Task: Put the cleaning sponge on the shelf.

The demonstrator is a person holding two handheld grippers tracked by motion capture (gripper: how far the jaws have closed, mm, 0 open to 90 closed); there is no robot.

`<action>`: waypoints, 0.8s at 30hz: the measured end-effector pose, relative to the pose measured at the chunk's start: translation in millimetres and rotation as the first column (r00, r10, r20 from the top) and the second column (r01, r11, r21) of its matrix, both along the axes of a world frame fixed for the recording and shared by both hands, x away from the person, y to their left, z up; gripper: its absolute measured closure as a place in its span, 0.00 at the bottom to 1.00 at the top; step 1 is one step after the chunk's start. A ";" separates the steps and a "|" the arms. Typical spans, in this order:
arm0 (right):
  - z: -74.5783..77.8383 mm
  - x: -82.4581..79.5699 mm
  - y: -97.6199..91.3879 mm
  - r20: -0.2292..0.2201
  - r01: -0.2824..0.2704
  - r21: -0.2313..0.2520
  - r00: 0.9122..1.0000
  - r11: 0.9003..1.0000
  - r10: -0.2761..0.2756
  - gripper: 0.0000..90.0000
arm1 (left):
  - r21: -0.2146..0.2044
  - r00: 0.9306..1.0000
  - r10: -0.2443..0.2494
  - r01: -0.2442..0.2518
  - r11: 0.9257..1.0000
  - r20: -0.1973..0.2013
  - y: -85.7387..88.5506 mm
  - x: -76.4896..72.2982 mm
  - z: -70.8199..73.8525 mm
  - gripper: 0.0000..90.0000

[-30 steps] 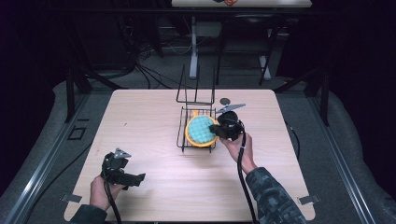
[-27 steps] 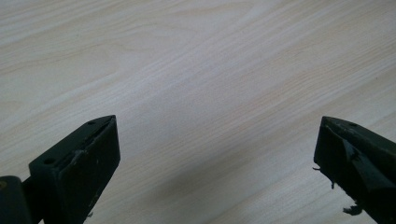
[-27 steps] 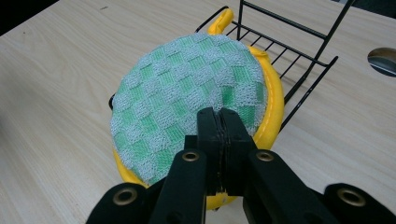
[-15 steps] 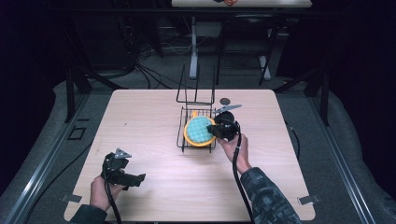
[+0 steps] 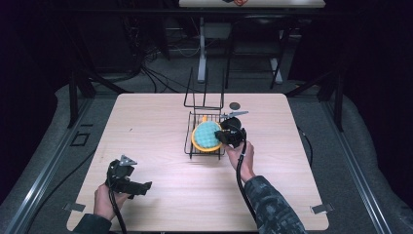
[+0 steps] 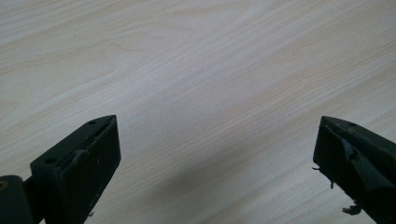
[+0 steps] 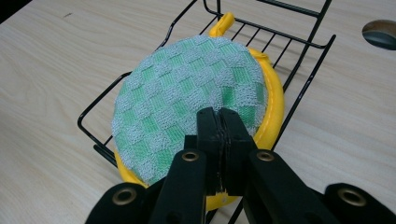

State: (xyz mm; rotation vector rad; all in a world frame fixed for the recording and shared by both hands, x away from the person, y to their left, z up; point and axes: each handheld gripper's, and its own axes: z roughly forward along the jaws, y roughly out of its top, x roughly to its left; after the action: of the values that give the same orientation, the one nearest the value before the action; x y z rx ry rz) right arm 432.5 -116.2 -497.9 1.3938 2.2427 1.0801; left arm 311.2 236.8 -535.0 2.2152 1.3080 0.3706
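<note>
Lab: bare table (image 5: pixel 160 126), floor cables (image 5: pixel 160 78), dark surroundings

The right gripper (image 5: pixel 225 137) edges left over the wire rack (image 5: pixel 195 148), its closed fingers (image 7: pixel 219 126) now on the green scrubber (image 5: pixel 206 134).

I can read no text, label, brand or number anywhere in front of me: nothing on the pale wood desk (image 5: pixel 160 122), nothing on the black wire rack (image 7: pixel 299 42), nothing on the green checked scrubber (image 7: pixel 187 98) with its yellow rim (only a woven pattern there), and no marking on my black jaws in either gripper view.
</note>
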 end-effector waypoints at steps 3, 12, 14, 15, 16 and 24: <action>-2.5 1.2 2.0 -0.012 0.022 0.005 1.000 1.000 -0.022 0.98 | 0.000 1.000 0.000 0.000 1.000 0.000 0.0 0.0 0.0 0.01; -12.6 3.4 8.2 -0.016 0.049 0.006 0.999 0.999 -0.049 0.98 | 0.000 1.000 0.001 -0.001 1.000 0.003 -0.1 0.0 -0.4 0.01; -13.5 3.9 8.5 -0.024 0.055 0.004 0.998 0.998 -0.054 0.98 | -0.001 1.000 -0.002 0.002 1.000 0.000 0.2 0.3 -0.1 0.01; -14.3 4.5 8.5 -0.026 0.055 0.003 0.998 0.998 -0.055 0.98 | 0.000 1.000 -0.002 0.002 1.000 0.000 0.4 0.3 -0.1 0.01; -14.3 4.5 8.5 -0.026 0.055 0.003 0.998 0.998 -0.055 0.98 | 0.000 1.000 -0.002 0.002 1.000 0.000 0.4 0.3 -0.1 0.01; -20.4 6.3 7.3 -0.037 0.069 0.016 0.997 0.998 -0.068 0.95 | 0.004 1.000 -0.005 0.005 1.000 0.002 0.2 1.9 -0.3 0.00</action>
State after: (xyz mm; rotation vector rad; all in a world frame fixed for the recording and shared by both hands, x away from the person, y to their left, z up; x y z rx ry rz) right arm 438.8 -108.8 -518.3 1.4974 2.1989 1.0618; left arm 313.1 237.0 -535.3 2.2209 1.3016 0.3737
